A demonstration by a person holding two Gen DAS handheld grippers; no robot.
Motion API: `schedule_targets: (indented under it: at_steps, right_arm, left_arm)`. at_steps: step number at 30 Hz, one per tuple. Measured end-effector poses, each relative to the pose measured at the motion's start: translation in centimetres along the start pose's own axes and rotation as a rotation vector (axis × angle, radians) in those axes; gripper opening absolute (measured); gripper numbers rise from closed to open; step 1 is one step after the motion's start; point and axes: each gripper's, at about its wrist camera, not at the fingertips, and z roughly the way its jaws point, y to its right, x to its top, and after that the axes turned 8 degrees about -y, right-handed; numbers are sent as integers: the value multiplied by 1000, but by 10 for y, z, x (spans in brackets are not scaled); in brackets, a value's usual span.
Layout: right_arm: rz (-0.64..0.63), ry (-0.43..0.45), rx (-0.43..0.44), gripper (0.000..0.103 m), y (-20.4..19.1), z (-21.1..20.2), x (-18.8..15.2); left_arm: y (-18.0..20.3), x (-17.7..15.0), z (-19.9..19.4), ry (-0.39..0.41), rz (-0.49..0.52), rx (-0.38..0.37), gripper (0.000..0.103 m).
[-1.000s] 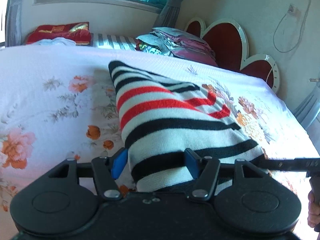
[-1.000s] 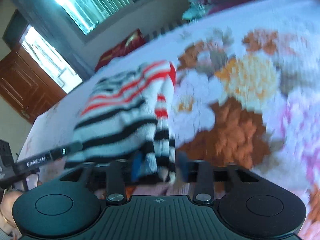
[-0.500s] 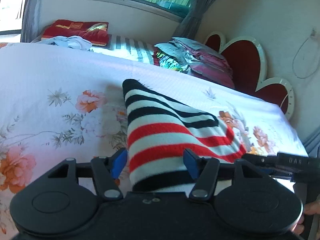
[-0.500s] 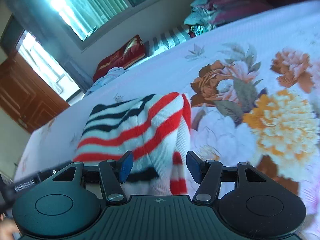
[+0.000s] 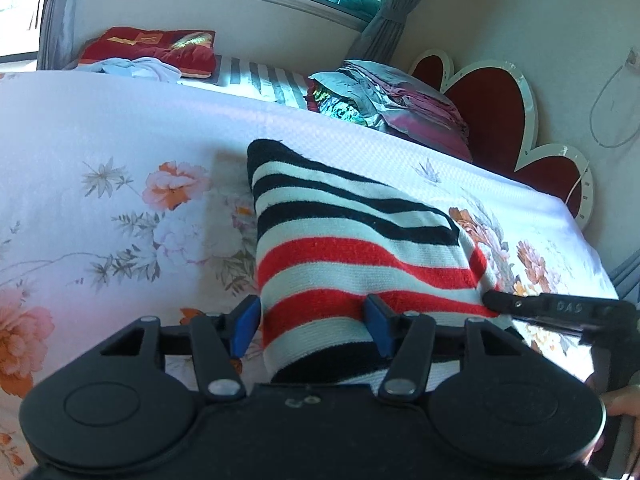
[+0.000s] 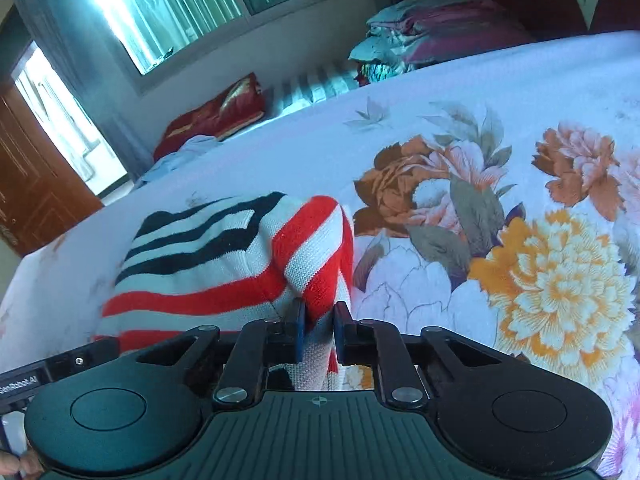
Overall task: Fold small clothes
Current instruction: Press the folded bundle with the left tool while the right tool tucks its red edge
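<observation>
A small knit garment with black, white and red stripes (image 5: 344, 240) lies on the floral bedsheet (image 5: 100, 168). My left gripper (image 5: 312, 326) is open, its blue pads either side of the garment's near edge, which lies between them. My right gripper (image 6: 318, 330) is shut on the garment's right red-striped edge (image 6: 316, 264), pinching a fold of it. The garment also shows in the right wrist view (image 6: 208, 256). The right gripper's black finger (image 5: 556, 308) shows at the garment's right side in the left wrist view.
A stack of folded bedding (image 5: 384, 96) lies at the far side by a red heart-shaped headboard (image 5: 492, 104). A red cushion (image 5: 152, 48) and pale cloth (image 5: 136, 68) lie at the back left. A wooden door (image 6: 28, 184) stands left.
My right gripper has closed onto the garment's red-striped edge; half a second ago its jaws were wide open. My left gripper stays open and has moved nearer along the garment.
</observation>
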Motion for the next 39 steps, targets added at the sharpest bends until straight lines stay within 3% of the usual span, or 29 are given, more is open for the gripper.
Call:
schedule_targets:
  at_steps: [3, 5, 7, 19, 21, 22, 27, 29, 33, 35, 39]
  right_arm:
    - [31, 9, 37, 19, 3, -7, 9]
    - [32, 37, 46, 48, 3, -13, 13]
    - [7, 46, 24, 69, -1, -12, 18]
    - [8, -1, 11, 67, -8, 22, 46]
    - [-8, -12, 2, 44, -10, 27, 47]
    - [-12, -18, 6, 40, -10, 29, 48]
    - [-9, -23, 15, 39, -9, 35, 49]
    - [-30, -17, 12, 18, -11, 35, 49]
    - [-94, 27, -55, 16, -18, 33, 48]
    - [-116, 22, -146, 16, -16, 41, 40]
    - [-96, 9, -144, 17, -7, 50, 38]
  left_arm:
    - [4, 3, -2, 3, 31, 20, 59]
    - [6, 5, -5, 10, 36, 25, 60]
    - [7, 8, -7, 21, 37, 28, 61]
    - [9, 43, 10, 29, 6, 27, 61]
    - [6, 48, 16, 20, -19, 20, 61]
    - [4, 51, 19, 16, -29, 18, 61]
    - [-5, 60, 32, 9, -76, 9, 60]
    - [-7, 62, 37, 7, -86, 11, 59]
    - [-9, 61, 46, -2, -91, 13, 58]
    - [-6, 58, 51, -1, -69, 27, 60]
    - [-9, 55, 60, -27, -65, 43, 65]
